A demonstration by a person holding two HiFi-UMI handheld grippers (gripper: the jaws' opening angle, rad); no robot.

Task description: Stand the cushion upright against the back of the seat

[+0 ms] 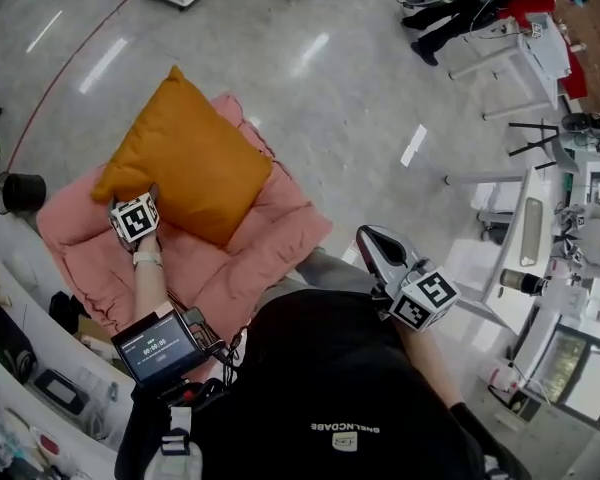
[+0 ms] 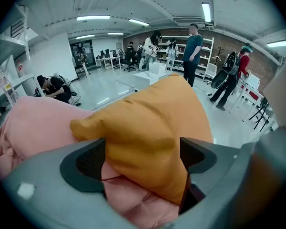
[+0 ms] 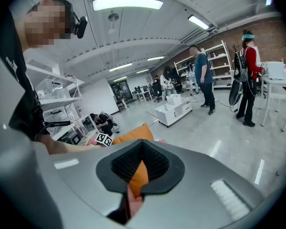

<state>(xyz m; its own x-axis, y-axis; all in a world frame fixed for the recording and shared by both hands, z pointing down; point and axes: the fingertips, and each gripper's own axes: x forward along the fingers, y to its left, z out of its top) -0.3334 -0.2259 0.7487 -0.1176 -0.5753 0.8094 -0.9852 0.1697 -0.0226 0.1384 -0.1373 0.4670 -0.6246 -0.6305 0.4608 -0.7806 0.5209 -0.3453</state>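
Note:
An orange square cushion (image 1: 190,158) lies on a pink padded seat (image 1: 270,238), one corner pointing away from me. My left gripper (image 1: 132,203) is at the cushion's near left corner. In the left gripper view its jaws stand wide open, with that corner of the cushion (image 2: 152,128) between the pads (image 2: 83,163) and the pink seat (image 2: 28,128) below and to the left. My right gripper (image 1: 372,240) hangs off to the right of the seat, away from the cushion. It is shut (image 3: 142,168) with nothing in it, and the cushion (image 3: 133,133) shows beyond its jaws.
The seat stands on a grey polished floor (image 1: 360,118). White shelving (image 1: 20,298) with clutter runs along the left, and a black round object (image 1: 20,190) sits by it. White tables (image 1: 530,53) stand at the right. A low white cabinet (image 2: 150,78) and standing people (image 2: 193,46) are further off.

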